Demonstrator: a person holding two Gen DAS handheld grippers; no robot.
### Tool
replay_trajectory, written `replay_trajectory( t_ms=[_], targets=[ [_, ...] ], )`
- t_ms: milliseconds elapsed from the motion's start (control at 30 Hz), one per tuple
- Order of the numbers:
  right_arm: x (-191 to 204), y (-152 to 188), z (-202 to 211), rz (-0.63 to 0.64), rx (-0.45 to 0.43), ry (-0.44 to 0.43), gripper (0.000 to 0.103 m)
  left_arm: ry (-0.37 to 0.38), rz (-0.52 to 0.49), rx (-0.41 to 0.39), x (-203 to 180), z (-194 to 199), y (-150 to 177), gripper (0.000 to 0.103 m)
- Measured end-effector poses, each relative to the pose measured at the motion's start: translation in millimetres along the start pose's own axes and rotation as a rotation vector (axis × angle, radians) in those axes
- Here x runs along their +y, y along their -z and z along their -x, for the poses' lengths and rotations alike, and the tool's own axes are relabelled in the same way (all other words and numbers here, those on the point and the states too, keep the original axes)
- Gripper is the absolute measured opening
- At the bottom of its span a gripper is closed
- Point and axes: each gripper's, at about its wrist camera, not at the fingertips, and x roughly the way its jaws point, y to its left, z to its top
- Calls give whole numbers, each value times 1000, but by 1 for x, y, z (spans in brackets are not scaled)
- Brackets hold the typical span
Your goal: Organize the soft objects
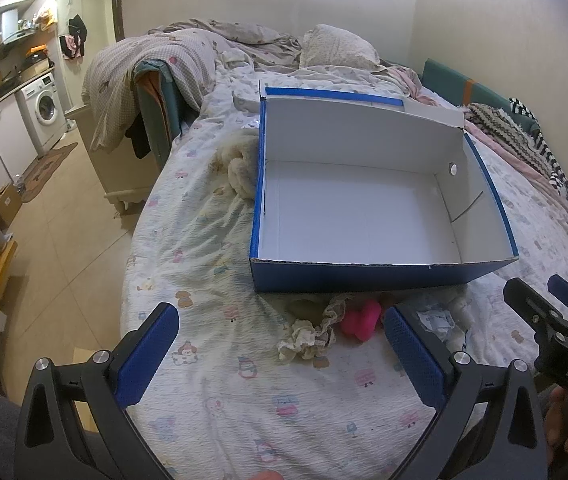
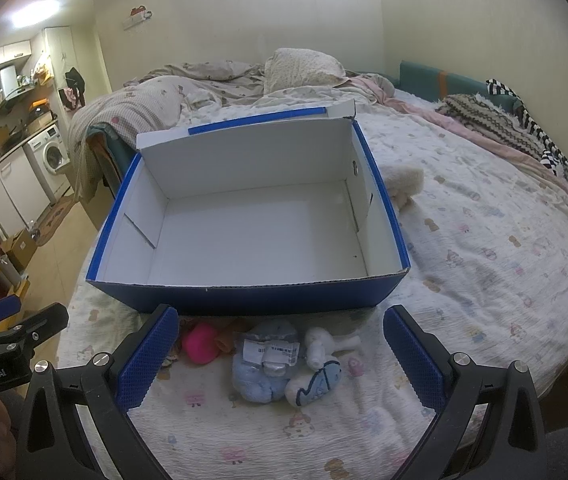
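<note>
An open blue cardboard box [image 1: 364,276] with a white, empty inside stands on the bed; it also shows in the right wrist view [image 2: 244,300]. In front of it lie a pink plush toy [image 1: 360,320], a crumpled beige scrunchie [image 1: 308,336], a light blue plush with a tag [image 2: 262,372] and a white plush [image 2: 324,364]. A cream fluffy item [image 1: 240,168] lies beside the box. My left gripper [image 1: 280,352] is open above the scrunchie and pink toy. My right gripper [image 2: 280,356] is open above the blue and white plushes.
The bed [image 2: 484,248] has a patterned sheet, rumpled blankets and a pillow [image 2: 304,68] at the back. Striped clothes [image 2: 544,140] lie along the right edge. A kitchen with a washing machine [image 1: 44,108] lies left, past the bed's edge.
</note>
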Motion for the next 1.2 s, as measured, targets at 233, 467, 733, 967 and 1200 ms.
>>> replay_trajectory(
  t_ms=[233,467,733,967,1200],
  targets=[
    [1,-1,1,-1,0,1,103,-2,-3,-4,-1,1,0,103],
    [0,0,0,1,0,1,103,-3,-13,-11,-3,4,-1,103],
    [0,0,0,1,1,1,103,-4,-35,-26,-6,6,1,103],
    [0,0,-1,-3,4,2,103,-4,-34,-25,-6,6,1,103],
    [-3,1,-5,-8,16,0,103,-3,-35,-25,-6,6,1,103]
  ],
)
